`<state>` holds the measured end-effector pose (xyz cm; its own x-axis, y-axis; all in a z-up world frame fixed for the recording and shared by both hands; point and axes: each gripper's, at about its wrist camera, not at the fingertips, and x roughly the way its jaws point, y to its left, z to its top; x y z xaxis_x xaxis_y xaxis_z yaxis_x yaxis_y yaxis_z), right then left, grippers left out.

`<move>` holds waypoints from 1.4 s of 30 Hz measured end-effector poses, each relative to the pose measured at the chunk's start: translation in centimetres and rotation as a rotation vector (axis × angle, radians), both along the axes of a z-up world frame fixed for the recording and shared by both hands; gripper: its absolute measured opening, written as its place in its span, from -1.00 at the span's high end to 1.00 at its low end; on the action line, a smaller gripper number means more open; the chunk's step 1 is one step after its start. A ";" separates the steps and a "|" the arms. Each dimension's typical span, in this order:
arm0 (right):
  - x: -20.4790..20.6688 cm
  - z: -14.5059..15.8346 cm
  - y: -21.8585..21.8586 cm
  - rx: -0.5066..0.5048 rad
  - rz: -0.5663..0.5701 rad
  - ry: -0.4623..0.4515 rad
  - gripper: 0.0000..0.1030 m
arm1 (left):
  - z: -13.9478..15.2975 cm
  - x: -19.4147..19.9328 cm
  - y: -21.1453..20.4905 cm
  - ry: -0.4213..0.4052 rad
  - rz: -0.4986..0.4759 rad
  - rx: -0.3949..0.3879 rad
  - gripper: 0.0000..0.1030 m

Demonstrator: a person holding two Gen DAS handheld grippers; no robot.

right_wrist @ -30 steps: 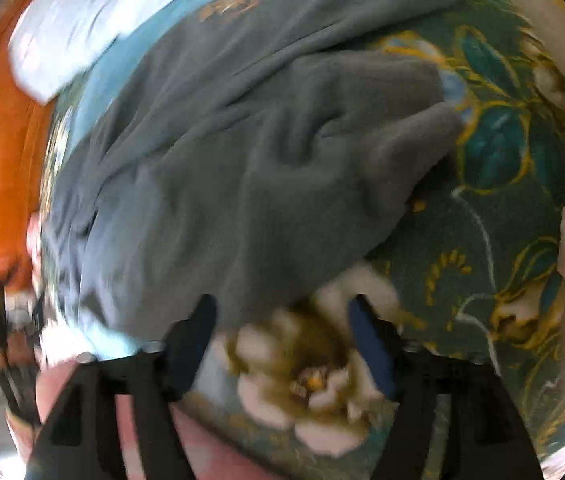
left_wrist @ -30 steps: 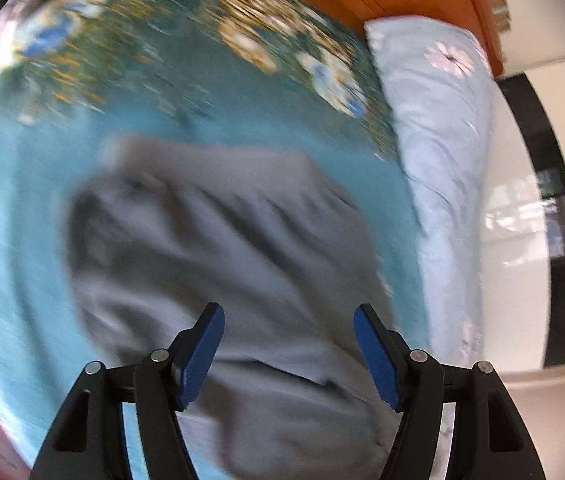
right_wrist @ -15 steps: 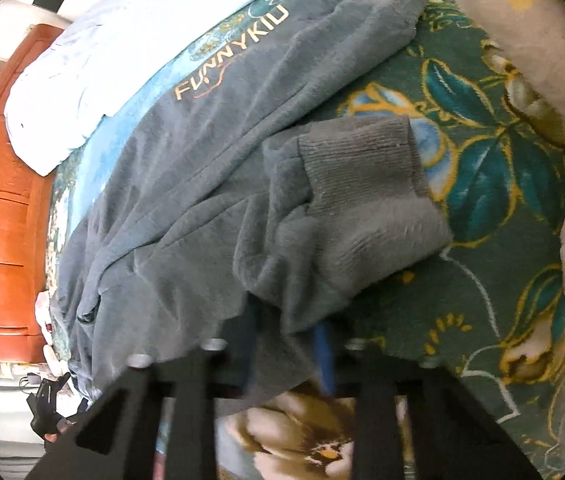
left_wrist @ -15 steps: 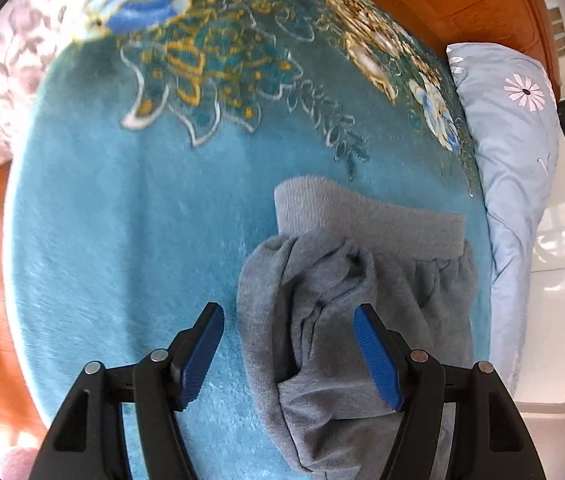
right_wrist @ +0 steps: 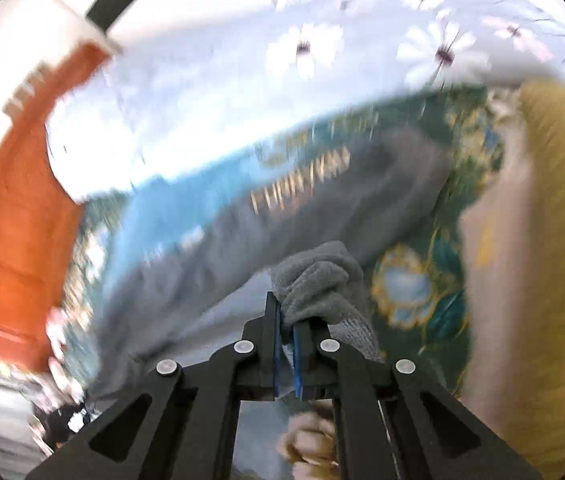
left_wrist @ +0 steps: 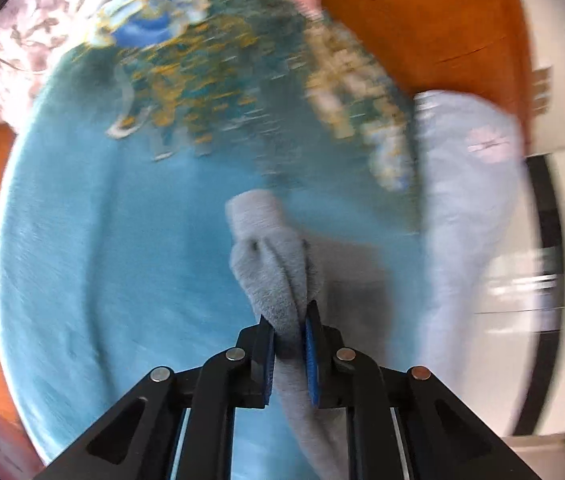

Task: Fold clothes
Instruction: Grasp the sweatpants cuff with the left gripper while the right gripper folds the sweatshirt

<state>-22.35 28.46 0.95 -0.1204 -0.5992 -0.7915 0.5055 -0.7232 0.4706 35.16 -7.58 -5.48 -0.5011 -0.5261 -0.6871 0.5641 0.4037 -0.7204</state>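
While both grippers pinch grey sweatpants (left_wrist: 278, 280), only the right view shows lettering (right_wrist: 302, 184).

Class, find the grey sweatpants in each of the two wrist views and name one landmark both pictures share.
Left wrist view: the grey sweatpants sit centre and low, bunched and pinched in the left gripper.
Right wrist view: the grey sweatpants stretch across the middle, a ribbed end pinched in the right gripper.
Shared landmark: the pale blue daisy-print pillow.
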 end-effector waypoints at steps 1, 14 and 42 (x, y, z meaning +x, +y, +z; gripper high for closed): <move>-0.3 1.2 0.5 -0.021 -0.018 0.024 0.92 | 1.2 -0.2 0.5 0.033 -0.008 -0.035 0.73; -5.0 3.2 0.4 0.049 -0.115 0.022 0.92 | 4.4 -5.3 -0.9 0.033 -0.079 -0.006 0.73; -14.1 -4.7 -8.9 0.122 -0.162 -0.029 0.06 | 2.8 -13.4 -13.8 -0.162 -0.251 -0.111 -0.24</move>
